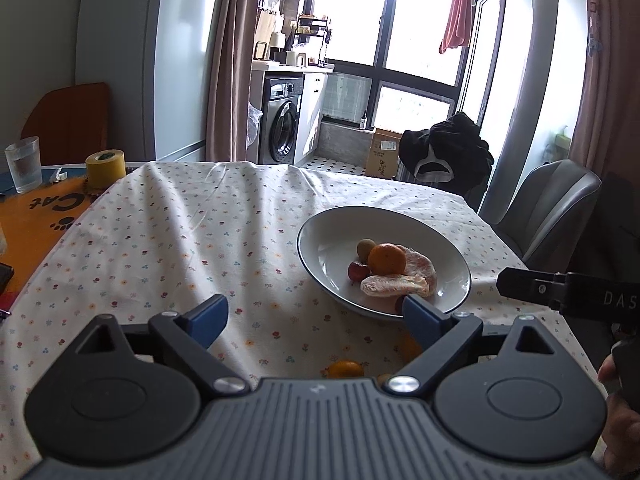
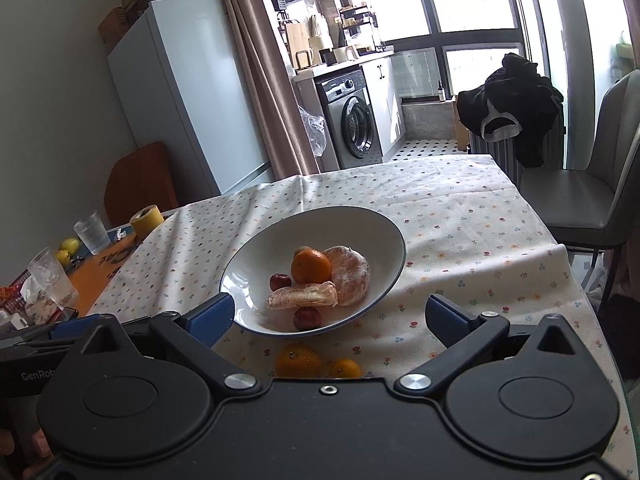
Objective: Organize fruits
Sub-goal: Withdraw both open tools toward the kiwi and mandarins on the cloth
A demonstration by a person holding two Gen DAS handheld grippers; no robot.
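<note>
A white bowl (image 1: 328,236) (image 2: 256,256) sits on the flowered tablecloth. It holds an orange (image 1: 386,258) (image 2: 311,266), peeled citrus pieces (image 1: 394,284) (image 2: 303,298), small red fruits (image 1: 358,271) (image 2: 280,281) and a greenish fruit (image 1: 365,249). Two oranges lie on the cloth in front of the bowl, a bigger one (image 2: 298,359) and a smaller one (image 2: 345,368) (image 1: 346,369). My left gripper (image 1: 316,318) is open just short of the bowl, nothing between its blue fingers. My right gripper (image 2: 330,318) is open over the bowl's near rim, above the loose oranges.
Left of the cloth an orange mat (image 1: 36,216) carries a glass (image 1: 24,164) (image 2: 92,232), a yellow tape roll (image 1: 105,168) (image 2: 146,218) and clutter. A grey chair (image 1: 552,208) (image 2: 592,184) stands at the table's right edge. The right tool's body (image 1: 568,290) juts in from the right.
</note>
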